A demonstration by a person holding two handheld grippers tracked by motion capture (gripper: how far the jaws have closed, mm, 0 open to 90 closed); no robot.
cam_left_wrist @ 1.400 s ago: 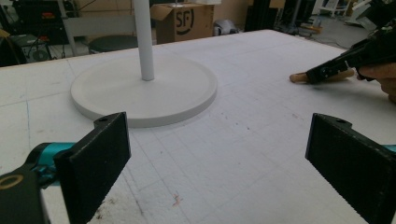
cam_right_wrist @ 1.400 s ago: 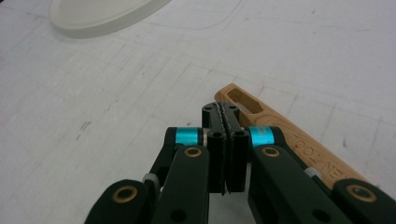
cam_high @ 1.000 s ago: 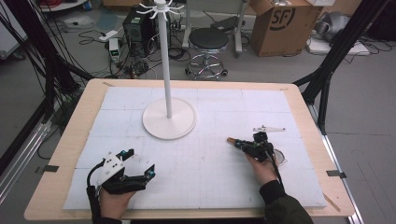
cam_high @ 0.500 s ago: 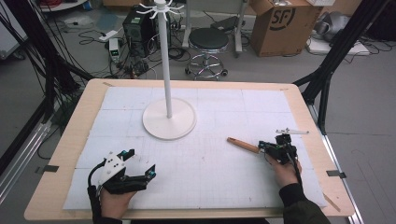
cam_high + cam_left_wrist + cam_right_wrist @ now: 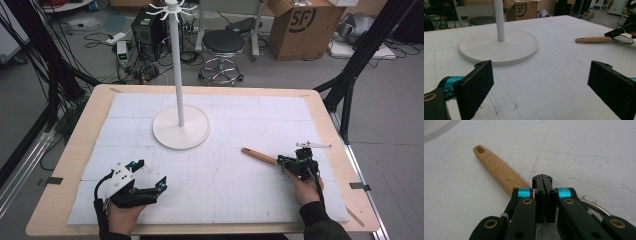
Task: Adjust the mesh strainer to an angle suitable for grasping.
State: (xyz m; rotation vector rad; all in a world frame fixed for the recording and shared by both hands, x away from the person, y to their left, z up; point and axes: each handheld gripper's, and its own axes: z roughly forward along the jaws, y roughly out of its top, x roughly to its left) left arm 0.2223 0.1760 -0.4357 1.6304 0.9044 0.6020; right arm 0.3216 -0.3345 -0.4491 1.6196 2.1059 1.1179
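A strainer lies at the right of the white mat, its wooden handle (image 5: 259, 156) pointing left toward the stand. The handle (image 5: 496, 168) has a hanging hole at its far end, and the mesh (image 5: 544, 228) shows under the gripper's arms. My right gripper (image 5: 281, 160) sits low over the spot where handle meets bowl. Its jaws (image 5: 545, 180) are shut, pad against pad, with nothing visible between them. My left gripper (image 5: 150, 174) rests at the front left, wide open and empty (image 5: 541, 70). From it I see the handle (image 5: 592, 39) and the metal rim (image 5: 624, 39).
A white hanger stand with a round base (image 5: 181, 134) and a tall pole (image 5: 176, 65) occupies the middle back of the mat (image 5: 225, 200). The wooden table edge (image 5: 75, 165) frames the mat. Behind the table are a stool, cables and a cardboard box.
My right gripper has slid to the right along the strainer, uncovering more of the wooden handle, which stayed where it was. The left gripper has not moved.
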